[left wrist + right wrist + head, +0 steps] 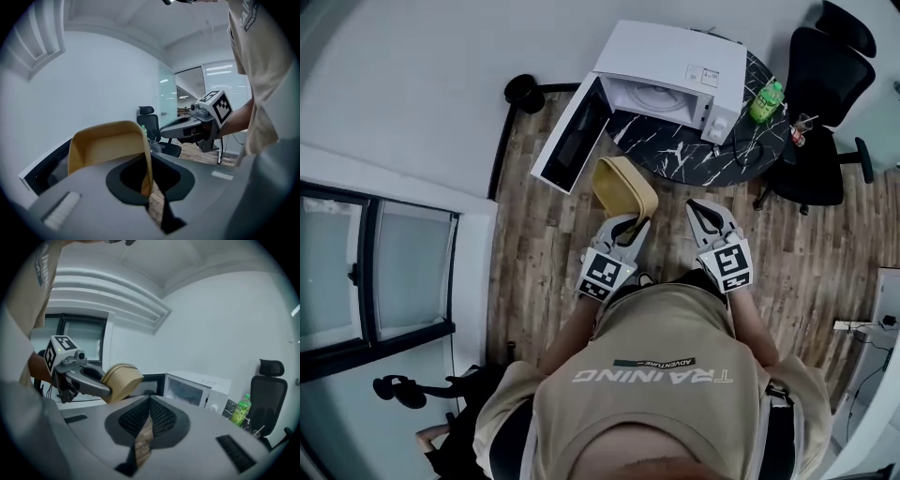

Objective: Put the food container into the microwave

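Wooden flooring surrounds a dark marble table (675,155) carrying the white microwave (675,56), its door (572,136) wide open. This looks like the carrying step. The left gripper (628,225) has its jaws clamped on one wall of the tan, rounded food container (625,186), which is tilted in the air just near of the table. The right gripper (705,214) seems closed on nothing. The next move calls for lifting the container farther, into the cavity.

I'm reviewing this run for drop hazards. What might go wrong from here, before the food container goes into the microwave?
1. The left gripper pinches the food container by one wall only, tilted, while the right gripper is shut on nothing. The container might swing or slip free.
2. The microwave door stands open toward the person. The container could clip it, or the edge of the microwave opening, on the way in.
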Available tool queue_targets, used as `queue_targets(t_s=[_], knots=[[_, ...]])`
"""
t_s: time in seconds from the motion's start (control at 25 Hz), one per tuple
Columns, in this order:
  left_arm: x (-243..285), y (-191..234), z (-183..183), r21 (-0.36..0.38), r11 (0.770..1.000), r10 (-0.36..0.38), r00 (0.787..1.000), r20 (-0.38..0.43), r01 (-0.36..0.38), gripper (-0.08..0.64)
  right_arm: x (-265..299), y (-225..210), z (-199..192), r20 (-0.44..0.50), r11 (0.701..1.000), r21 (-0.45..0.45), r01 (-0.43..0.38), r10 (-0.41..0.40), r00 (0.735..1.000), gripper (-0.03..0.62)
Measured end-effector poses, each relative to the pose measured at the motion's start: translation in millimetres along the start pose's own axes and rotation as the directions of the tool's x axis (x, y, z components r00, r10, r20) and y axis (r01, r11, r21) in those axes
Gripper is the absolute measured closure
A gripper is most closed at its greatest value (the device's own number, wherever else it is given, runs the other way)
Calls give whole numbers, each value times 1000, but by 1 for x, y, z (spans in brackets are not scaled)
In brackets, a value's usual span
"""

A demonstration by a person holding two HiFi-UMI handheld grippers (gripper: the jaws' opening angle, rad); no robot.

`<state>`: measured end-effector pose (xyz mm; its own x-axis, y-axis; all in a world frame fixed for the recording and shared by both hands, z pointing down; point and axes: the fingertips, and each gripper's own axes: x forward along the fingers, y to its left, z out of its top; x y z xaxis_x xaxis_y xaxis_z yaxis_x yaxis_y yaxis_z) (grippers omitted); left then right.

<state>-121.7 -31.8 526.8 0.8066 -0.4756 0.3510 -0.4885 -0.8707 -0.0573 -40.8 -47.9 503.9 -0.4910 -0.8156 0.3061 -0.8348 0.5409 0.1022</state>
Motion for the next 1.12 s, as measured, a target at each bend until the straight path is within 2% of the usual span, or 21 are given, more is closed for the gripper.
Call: queue_targets(t_s=[0.16,0.28,0.56,0.76,0.88,1.04,1.12], knots=[[11,20,-13,-30,999,-35,999,-9,35,531,24,1,14,7,999,-24,-22,22,1000,581],[26,27,-17,-47,997,-63,998,-21,62,531,33,-6,13,6,999,-7,-42,42,999,581],[65,56,-14,-35,997,-77,995,-67,74,531,65,-44,-10,6,995,84,-45,44,999,581],[97,91,0,-2,997,-79,987,-142,79,531,93,-85,1,62,991,110,-81,75,995,581],[123,105,10,25,997,-73,981,-181,79,531,106,-119,5,79,994,71,-86,80,994,581],[158,115,5,-1,998,-63,972,-228,64,531,115,-153,-11,31,994,-67,-83,86,996,581],[170,115,0,-13,997,-74,964,-255,73,531,118,-163,-22,19,994,-43,-100,101,995,581]])
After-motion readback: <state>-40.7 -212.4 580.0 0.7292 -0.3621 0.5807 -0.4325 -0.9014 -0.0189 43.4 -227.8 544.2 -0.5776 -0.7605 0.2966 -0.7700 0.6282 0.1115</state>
